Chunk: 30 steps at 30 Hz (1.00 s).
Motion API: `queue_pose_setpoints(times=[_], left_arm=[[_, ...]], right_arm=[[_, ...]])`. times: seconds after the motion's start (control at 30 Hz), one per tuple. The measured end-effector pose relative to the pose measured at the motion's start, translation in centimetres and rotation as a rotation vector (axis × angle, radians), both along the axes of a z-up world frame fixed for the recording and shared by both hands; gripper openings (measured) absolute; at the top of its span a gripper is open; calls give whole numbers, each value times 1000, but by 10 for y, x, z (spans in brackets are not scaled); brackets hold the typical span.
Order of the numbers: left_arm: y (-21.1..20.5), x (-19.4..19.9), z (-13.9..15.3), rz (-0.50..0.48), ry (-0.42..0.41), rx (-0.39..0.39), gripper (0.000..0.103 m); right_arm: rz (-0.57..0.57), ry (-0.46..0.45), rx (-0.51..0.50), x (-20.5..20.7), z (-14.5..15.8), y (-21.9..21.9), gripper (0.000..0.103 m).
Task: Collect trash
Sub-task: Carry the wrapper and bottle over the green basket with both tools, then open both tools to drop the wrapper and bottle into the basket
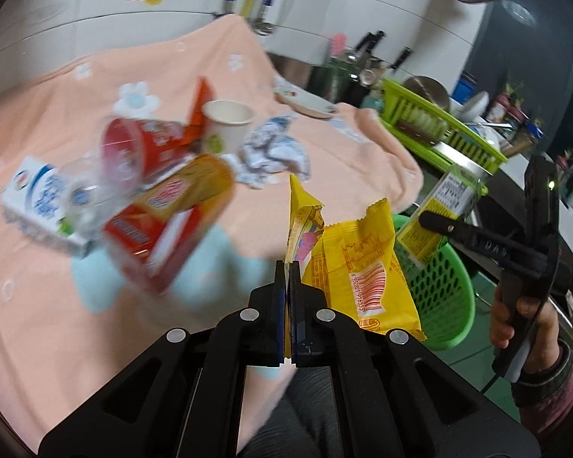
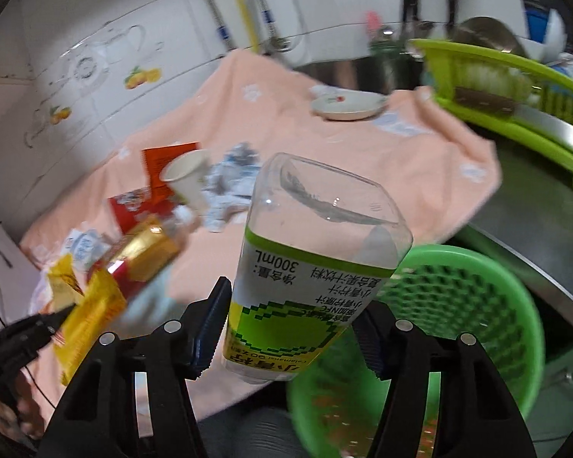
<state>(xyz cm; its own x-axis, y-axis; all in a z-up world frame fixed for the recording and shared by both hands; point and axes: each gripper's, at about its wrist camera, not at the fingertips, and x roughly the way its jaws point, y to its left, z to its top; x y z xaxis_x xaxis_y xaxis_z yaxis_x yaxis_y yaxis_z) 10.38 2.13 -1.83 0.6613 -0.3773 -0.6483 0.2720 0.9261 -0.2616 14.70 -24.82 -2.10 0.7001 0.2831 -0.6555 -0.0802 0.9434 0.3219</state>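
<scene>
Left gripper [image 1: 288, 278] jaws pinched tight on a yellow wrapper [image 1: 359, 267]; wrapper hangs right of the jaws, over the pink cloth [image 1: 76, 343] edge, beside the green basket [image 1: 443, 297]. Only the left view shows the barcode on the wrapper, the hand [image 1: 523, 316] on the other tool, and the milk carton [image 1: 38, 206] clearly. Right gripper [image 2: 286, 328] jaws fairly wide, with one clear bottle [image 2: 309, 263] between them, bottom end pointing away, above the basket's near rim; pad contact hard to confirm, right pad hidden. Only the right view shows into the basket. On the cloth: one paper cup [image 2: 189, 179], one red box [image 1: 164, 229], one red cup [image 1: 133, 149], one crumpled paper [image 1: 273, 149], one dish [image 2: 347, 107]. Blurry.
</scene>
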Motion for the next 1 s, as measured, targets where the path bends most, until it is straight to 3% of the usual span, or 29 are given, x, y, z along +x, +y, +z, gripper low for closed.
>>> queue_pose_setpoints(times=[0.13, 0.23, 0.57, 0.83, 1.0], left_arm=[[-29, 8, -1, -55, 4, 0, 0], [-54, 15, -3, -97, 12, 8, 0], [-117, 34, -22, -191, 69, 38, 0], [-146, 40, -39, -233, 109, 70, 0], [-162, 42, -48, -259, 128, 87, 0]], right_arm=[[-63, 33, -67, -12, -18, -29, 58], [-79, 83, -50, -19, -37, -50, 53], [-108, 169, -40, -36, -75, -78, 53], [-125, 190, -31, -49, -83, -89, 56], [-141, 163, -47, -58, -77, -95, 62]])
